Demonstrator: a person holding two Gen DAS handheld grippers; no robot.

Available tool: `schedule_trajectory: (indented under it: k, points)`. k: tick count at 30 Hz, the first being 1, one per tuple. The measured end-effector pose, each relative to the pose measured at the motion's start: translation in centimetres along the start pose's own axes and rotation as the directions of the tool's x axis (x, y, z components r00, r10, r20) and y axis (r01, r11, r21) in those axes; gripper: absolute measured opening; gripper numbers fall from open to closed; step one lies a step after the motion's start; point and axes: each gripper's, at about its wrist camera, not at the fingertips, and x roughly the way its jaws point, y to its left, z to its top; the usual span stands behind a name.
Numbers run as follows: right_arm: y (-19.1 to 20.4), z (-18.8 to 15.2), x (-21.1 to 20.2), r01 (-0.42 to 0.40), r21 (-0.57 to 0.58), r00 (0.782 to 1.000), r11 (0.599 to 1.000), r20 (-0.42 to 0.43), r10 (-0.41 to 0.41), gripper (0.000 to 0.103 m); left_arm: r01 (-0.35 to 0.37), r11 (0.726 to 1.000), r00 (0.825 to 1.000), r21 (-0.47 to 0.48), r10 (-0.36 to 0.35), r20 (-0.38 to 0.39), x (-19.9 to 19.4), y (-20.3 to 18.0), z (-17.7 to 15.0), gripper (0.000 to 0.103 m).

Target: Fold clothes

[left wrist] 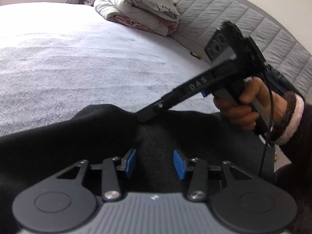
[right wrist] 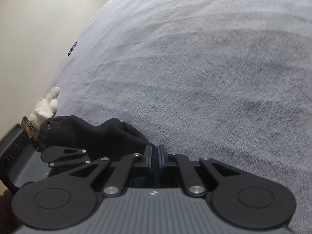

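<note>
Pale grey fleece bedding [left wrist: 78, 62] fills both views, with folded quilts [left wrist: 140, 9] stacked against a quilted headboard [left wrist: 243, 25] at the far end. On its near edge we see the black garment [left wrist: 68, 136], a soft, matte, rumpled heap with a thick fold rising between our two tools. Our left gripper [left wrist: 154, 164] hangs over it with blue pads [left wrist: 131, 161] parted and nothing pinched, while our right gripper [right wrist: 154, 156] is clamped on a thin black edge of that garment.

Left claw [left wrist: 154, 162] agape, right claw [right wrist: 155, 157] clamped
</note>
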Motion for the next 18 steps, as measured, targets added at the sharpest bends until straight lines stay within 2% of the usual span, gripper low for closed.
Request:
schedule_trajectory:
  k: [1, 3, 7, 10, 12, 14, 18]
  points:
    - [0.3, -0.1, -0.8, 0.033, -0.011, 0.999, 0.999, 0.028, -0.033, 0.017, -0.004, 1.000, 1.000, -0.012, 0.005, 0.015, -0.1, 0.1, 0.2, 0.044]
    - [1.0, -0.3, -2.5, 0.110, -0.035, 0.990, 0.993, 0.091, -0.107, 0.034, -0.021, 0.999, 0.999, -0.036, 0.023, 0.050, -0.5, 0.5, 0.4, 0.044]
    - [2.4, -2.1, -5.8, 0.205, -0.090, 0.962, 0.975, 0.204, -0.183, 0.035, -0.048, 0.997, 0.991, -0.064, 0.056, 0.119, -1.1, 0.8, 0.6, 0.044]
    - [4.5, -5.1, -6.7, 0.292, -0.158, 0.922, 0.943, 0.308, -0.234, 0.035, -0.081, 0.994, 0.984, -0.067, 0.090, 0.153, -1.1, 0.9, 0.7, 0.044]
    - [6.5, -7.8, -5.9, 0.372, -0.238, 0.889, 0.897, 0.370, -0.271, 0.035, -0.109, 0.992, 0.980, -0.056, 0.116, 0.162, -1.0, 1.0, 0.8, 0.044]
    - [8.2, -10.3, -3.9, 0.465, -0.330, 0.853, 0.821, 0.415, -0.316, 0.035, -0.151, 0.987, 0.973, -0.046, 0.157, 0.170, -1.0, 1.1, 0.7, 0.044]
    - [7.8, -12.9, -0.8, 0.555, -0.388, 0.816, 0.736, 0.429, -0.389, 0.036, -0.248, 0.966, 0.953, -0.071, 0.257, 0.159, -0.8, 1.9, 0.1, 0.043]
